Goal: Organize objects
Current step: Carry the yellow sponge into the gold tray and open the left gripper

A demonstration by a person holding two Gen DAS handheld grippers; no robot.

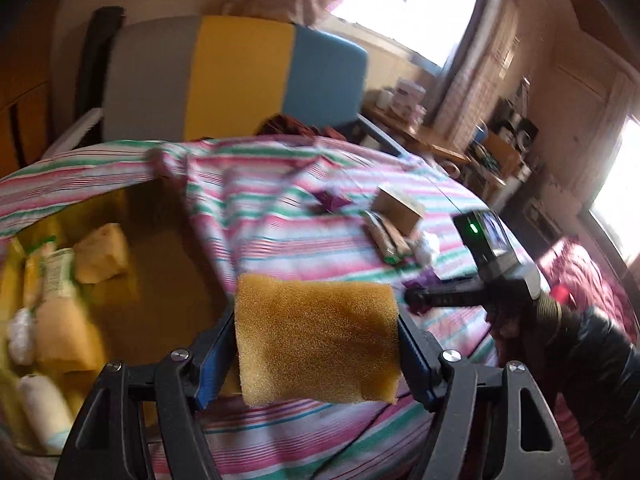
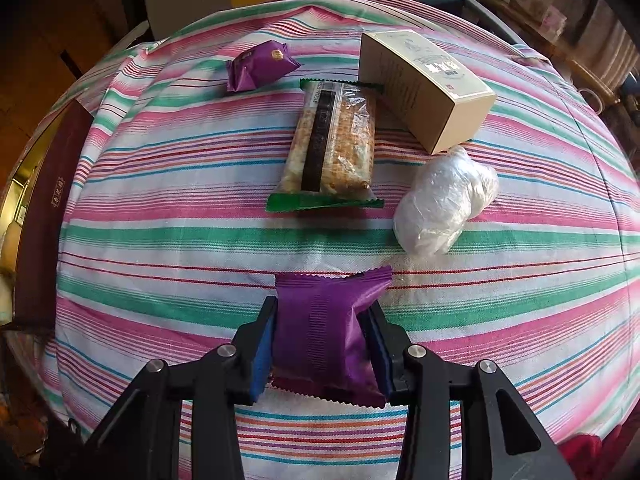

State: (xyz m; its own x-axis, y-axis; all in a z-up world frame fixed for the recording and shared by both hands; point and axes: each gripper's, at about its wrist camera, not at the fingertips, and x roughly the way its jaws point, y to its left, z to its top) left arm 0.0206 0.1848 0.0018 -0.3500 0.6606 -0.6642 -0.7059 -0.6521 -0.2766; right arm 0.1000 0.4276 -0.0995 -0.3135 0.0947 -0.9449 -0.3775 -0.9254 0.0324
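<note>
From my left tongs (image 1: 318, 340) I see the jaws spread wide and pressed on a sponge (image 1: 316, 338), held clear above the striped cloth (image 1: 280, 240). The sponge is soft, so I judge it could squirm loose if I tilt it carelessly toward the box (image 1: 176, 264) at nine o'clock, which already holds another sponge (image 1: 102, 254), packets and rolls; crowding there could make it catch on the near wall. My right tongs (image 1: 416, 300) sit at three o'clock, near enough to bump. From my right tongs (image 2: 320, 332), the jaws are narrow and pinching a purple packet (image 2: 324, 328) just above the cloth. The slick wrapper may slide out, I reckon. Ahead at twelve lie a snack bar (image 2: 332, 144), a carton (image 2: 424, 88) and a plastic bundle (image 2: 444, 196), touching or nearly so; a second purple packet (image 2: 258, 68) sits at eleven.
</note>
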